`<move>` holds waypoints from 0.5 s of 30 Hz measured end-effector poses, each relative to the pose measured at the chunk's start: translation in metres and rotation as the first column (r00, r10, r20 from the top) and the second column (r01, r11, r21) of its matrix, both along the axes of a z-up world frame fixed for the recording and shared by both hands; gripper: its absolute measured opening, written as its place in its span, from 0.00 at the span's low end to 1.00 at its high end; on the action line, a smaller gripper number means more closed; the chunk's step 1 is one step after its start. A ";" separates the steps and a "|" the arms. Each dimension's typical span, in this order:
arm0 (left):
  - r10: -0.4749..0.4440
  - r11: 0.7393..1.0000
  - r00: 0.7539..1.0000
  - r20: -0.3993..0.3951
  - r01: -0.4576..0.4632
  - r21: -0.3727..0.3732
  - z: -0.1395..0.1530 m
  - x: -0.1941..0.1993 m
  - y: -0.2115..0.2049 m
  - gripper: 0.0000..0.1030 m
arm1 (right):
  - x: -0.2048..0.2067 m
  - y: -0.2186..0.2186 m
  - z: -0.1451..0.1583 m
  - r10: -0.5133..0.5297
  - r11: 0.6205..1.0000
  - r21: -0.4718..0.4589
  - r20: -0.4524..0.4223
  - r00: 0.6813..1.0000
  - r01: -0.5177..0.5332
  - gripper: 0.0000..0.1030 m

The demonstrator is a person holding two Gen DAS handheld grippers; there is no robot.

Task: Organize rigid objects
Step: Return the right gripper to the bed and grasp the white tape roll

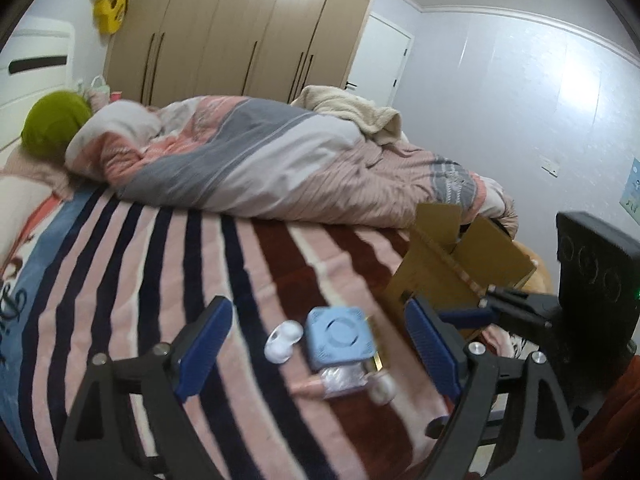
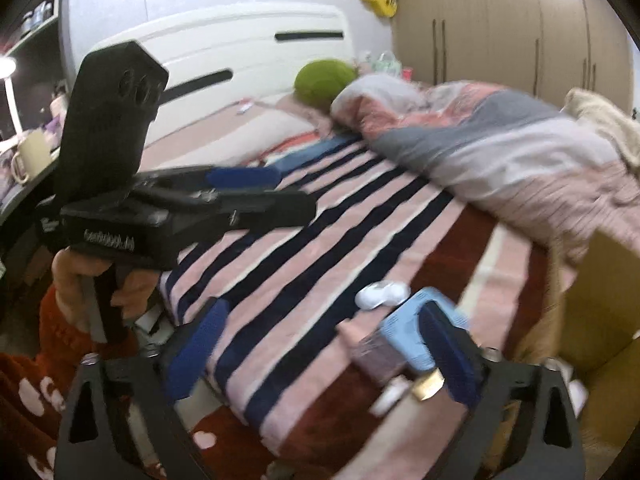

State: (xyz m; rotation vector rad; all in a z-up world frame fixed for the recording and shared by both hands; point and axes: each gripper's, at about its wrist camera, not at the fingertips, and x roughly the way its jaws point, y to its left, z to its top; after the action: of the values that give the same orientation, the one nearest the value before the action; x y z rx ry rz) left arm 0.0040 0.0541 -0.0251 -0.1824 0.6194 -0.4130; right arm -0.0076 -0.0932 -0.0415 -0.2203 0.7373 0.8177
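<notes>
A light blue square box lies on the striped blanket, with a white earbud-style case to its left and a pink tube, a clear packet and a white round item just in front. My left gripper is open and empty, its fingers either side of this cluster, above it. In the right wrist view my right gripper is open and empty near the blue box and the white case. The left gripper shows there too.
An open cardboard box stands at the bed's right edge, beside the cluster. A rumpled duvet and a green cushion lie further back. A wardrobe and white headboard stand behind.
</notes>
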 end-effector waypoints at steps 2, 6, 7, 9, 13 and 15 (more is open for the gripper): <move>0.004 1.000 1.000 -0.015 -0.004 -0.016 -0.015 -0.003 0.010 0.84 | -0.001 0.006 -0.020 -0.014 1.000 -0.015 -0.050 0.999 0.014 0.80; 0.011 0.999 0.998 -0.057 -0.014 -0.052 -0.043 -0.008 0.023 0.84 | 0.003 0.004 -0.062 -0.138 0.986 -0.106 -0.079 0.987 0.129 0.60; 0.014 0.998 0.998 -0.066 -0.017 -0.056 -0.048 -0.008 0.024 0.84 | 0.006 0.000 -0.071 -0.164 0.981 -0.119 -0.088 0.983 0.153 0.55; 0.021 0.998 0.996 -0.086 -0.027 -0.062 -0.057 -0.008 0.028 0.84 | 0.010 -0.006 -0.085 -0.191 0.976 -0.131 -0.114 0.975 0.175 0.48; 0.023 0.997 0.995 -0.097 -0.030 -0.071 -0.065 -0.007 0.035 0.84 | 0.013 -0.008 -0.099 -0.233 0.960 -0.185 -0.115 0.966 0.210 0.40; 0.024 0.996 0.995 -0.096 -0.032 -0.081 -0.067 -0.008 0.038 0.84 | 0.015 -0.011 -0.105 -0.272 0.940 -0.238 -0.085 0.959 0.245 0.40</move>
State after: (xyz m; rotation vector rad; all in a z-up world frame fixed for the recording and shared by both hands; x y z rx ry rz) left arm -0.0038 0.0922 -0.0920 -0.2904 0.6925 -0.4046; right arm 0.0077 -0.1041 -0.1463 -0.2735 0.9486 0.4978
